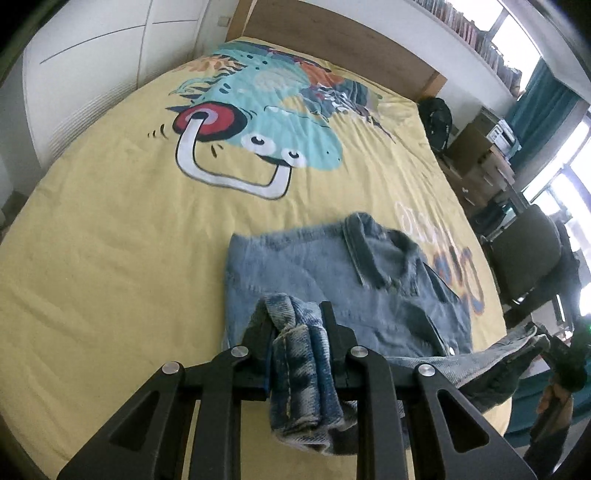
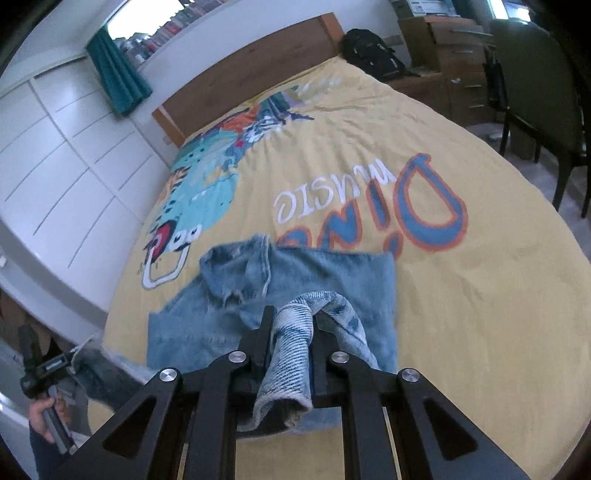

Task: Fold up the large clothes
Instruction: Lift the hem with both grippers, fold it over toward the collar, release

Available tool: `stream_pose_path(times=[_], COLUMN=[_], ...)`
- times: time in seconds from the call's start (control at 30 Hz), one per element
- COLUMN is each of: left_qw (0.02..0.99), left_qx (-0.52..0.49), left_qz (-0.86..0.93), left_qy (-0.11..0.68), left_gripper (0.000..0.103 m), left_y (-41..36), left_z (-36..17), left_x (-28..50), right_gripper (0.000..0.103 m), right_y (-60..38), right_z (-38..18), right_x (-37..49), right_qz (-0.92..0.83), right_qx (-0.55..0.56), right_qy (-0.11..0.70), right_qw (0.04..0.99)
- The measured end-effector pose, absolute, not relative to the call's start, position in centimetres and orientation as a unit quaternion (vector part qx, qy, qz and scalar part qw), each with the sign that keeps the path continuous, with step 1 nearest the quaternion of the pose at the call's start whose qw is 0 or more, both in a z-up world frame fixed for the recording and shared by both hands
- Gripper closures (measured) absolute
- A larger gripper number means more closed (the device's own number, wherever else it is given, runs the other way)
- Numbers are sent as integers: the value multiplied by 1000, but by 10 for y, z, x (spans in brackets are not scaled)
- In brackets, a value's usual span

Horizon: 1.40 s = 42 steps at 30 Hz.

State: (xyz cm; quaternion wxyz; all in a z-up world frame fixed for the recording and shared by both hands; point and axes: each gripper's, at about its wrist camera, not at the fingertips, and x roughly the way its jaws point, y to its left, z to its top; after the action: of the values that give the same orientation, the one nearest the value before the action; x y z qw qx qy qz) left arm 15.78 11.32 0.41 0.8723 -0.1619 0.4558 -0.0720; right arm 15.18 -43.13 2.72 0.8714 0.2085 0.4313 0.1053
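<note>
Nearest the left wrist camera, the left gripper (image 1: pixel 295 314) was clamped on a bunched fold of the denim jacket (image 1: pixel 332 273), the cloth pinched between its black fingers (image 1: pixel 258 332) and hanging down below them. In the right wrist view the right gripper (image 2: pixel 291 317) likewise held a wad of the jacket (image 2: pixel 221 325), pale inner side showing, squeezed between both fingers. Beyond the grippers the rest of the jacket lay spread on the yellow bedspread (image 1: pixel 110 240), collar (image 1: pixel 364 251) toward the headboard (image 1: pixel 332 33), near the foot of the bed. Farther on, the bedspread showed a teal dinosaur print (image 1: pixel 266 110) and the lettering "Dino music" (image 2: pixel 369 206). Past the bed stood white cupboards (image 2: pixel 55 147), a black backpack (image 2: pixel 369 53), wooden drawers (image 2: pixel 454 62) and a dark chair (image 2: pixel 535 96).
</note>
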Motion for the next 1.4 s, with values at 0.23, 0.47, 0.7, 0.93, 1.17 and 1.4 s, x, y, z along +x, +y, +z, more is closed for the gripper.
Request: stream_pose_path(times=[0.23,0.47,0.7,0.93,1.17,1.4], left_qw=[857,842,832,824,838,851], left_qx=[-140,-109,-81,-89,-70,-66], left_qz=[-49,-8,11,23,41,34], left_qy=[494,528,549,559,540,520], left_gripper=[85,84,77,72,28,7], left_y=[107,94,88,90,82,79], left_z=[-28,-77,-102,-113,-105,-90], left_x=[228,262,274,278,275,271], right_gripper=[90,90,89,83,70,32], right_y=[-430,-422,-417,-410,-403,-389], right_z=[3,-56,-96,-111,-100,-88], right_x=[217,267,285,286,283,278], right_qz=[73,33,10,-2,10,23], right_qx=[190,154,141,128,118,109], right_qy=[468,533,569,576,565,551], right_qw=[860,831,810,807,816,827])
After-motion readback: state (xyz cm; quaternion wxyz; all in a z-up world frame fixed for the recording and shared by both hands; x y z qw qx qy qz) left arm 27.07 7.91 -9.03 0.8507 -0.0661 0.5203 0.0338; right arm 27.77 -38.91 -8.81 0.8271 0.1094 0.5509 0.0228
